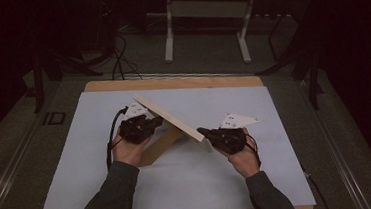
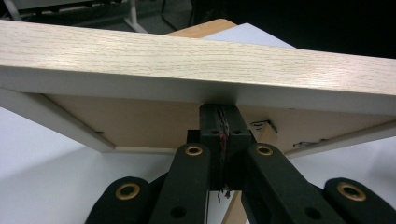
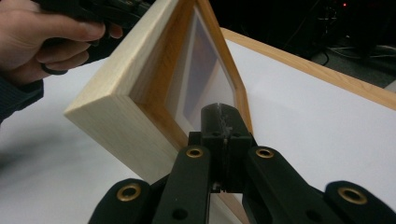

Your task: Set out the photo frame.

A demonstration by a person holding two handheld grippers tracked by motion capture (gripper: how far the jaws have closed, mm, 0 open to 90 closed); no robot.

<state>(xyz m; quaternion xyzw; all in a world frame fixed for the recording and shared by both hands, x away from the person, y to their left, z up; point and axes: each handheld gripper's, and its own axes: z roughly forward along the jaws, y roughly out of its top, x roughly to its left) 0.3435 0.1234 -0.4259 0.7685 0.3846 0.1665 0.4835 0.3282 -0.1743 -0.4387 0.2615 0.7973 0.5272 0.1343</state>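
Surface: white sheet (image 1: 130, 189) over my wooden table (image 1: 171, 82)
Room: dark
Picture frame (image 1: 168, 117): tilted on the sheet, between my grippers
Left gripper (image 1: 155, 121): jaws pressed together under the frame's back
Right gripper (image 1: 202, 132): jaws pressed together at the frame's corner

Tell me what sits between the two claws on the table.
The tilted wooden picture frame spans the stretch between the left claw and the right claw, one edge raised off the white table mat. The high view shows this.
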